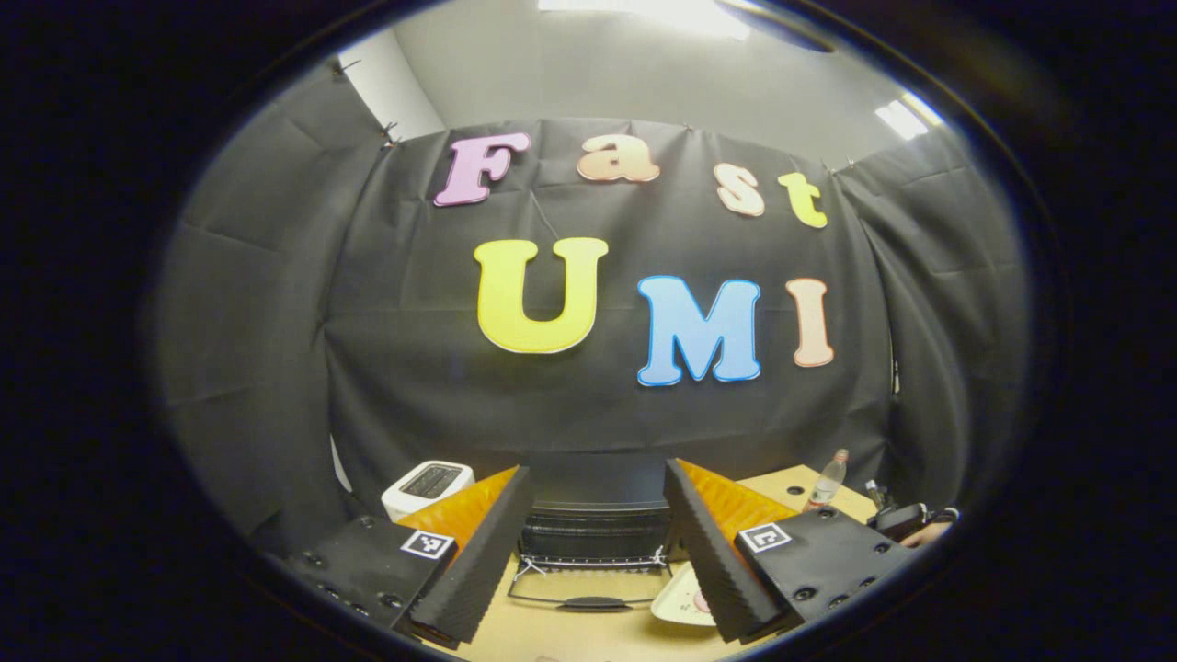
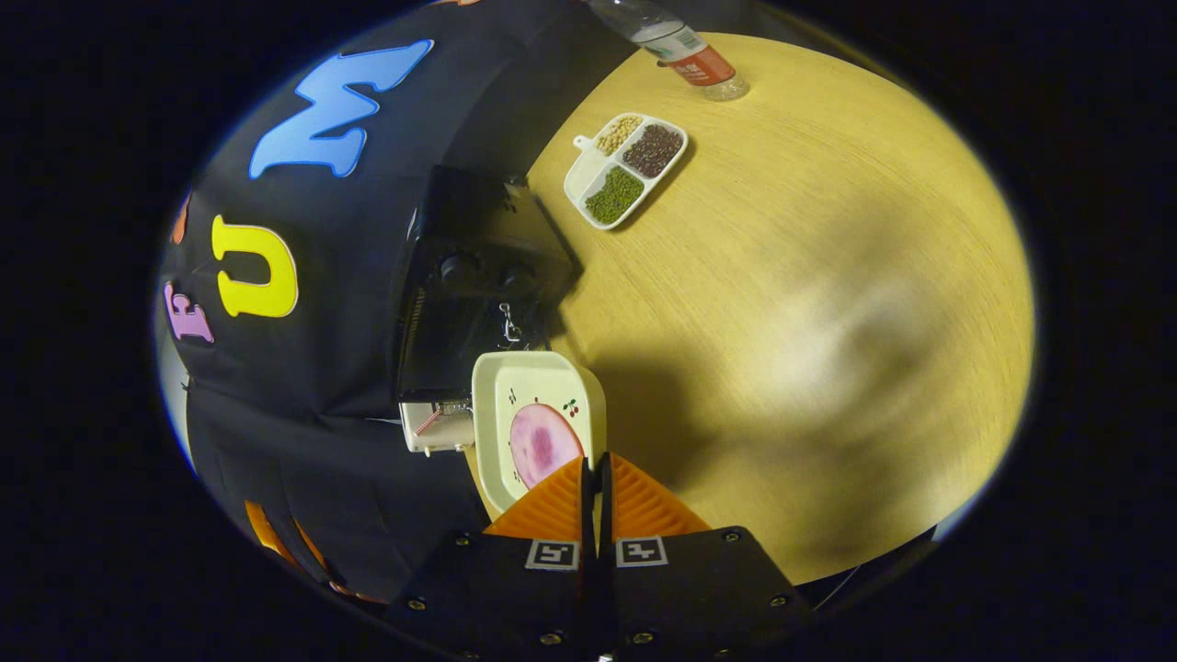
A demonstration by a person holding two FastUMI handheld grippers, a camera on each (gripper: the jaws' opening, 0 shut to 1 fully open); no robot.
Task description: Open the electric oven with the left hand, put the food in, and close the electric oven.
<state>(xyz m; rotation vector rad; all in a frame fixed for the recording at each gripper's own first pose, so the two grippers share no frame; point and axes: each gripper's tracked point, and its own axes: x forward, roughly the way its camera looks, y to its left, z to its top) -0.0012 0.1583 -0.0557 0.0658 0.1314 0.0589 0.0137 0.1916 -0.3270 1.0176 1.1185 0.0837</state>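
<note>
in the left gripper view, the left hand-held gripper [image 1: 596,552] was seen released, its two fingers spread wide apart with nothing between them. beyond the gap the black electric oven [image 1: 596,529] was seen at the back edge of the wooden tabletop [image 1: 588,634], against the black cloth wall [image 1: 276,322]. its door [image 1: 588,588] was folded down flat onto the tabletop, the dark handle [image 1: 593,604] at the near rim. a white toaster [image 1: 425,487] was seen beside the oven toward the left back corner. part of a white plate [image 1: 679,602] was seen just beside the open door, partly hidden by one finger. a clear bottle [image 1: 828,480] stood upright toward the far right edge, with some dark items too small to tell close by.

in the right gripper view, the right hand-held gripper [image 2: 596,473] was seen clenched, the fingers pressed nearly together on the near rim of the white plate [image 2: 515,386]. a round pink slice of food [image 2: 542,446] lay on the plate, with small cherry prints beside it. the plate was held just in front of the electric oven [image 2: 478,276], at the tabletop's [image 2: 828,322] edge by the cloth wall [image 2: 303,368]; whether it touched the oven could not be told. the toaster [image 2: 432,428] showed just past the plate. a white divided tray [image 2: 625,170] of beans, with green, dark and pale portions in separate compartments, lay well apart from the oven, and the bottle [image 2: 685,51] with a red label stood at the tabletop's far edge.
</note>
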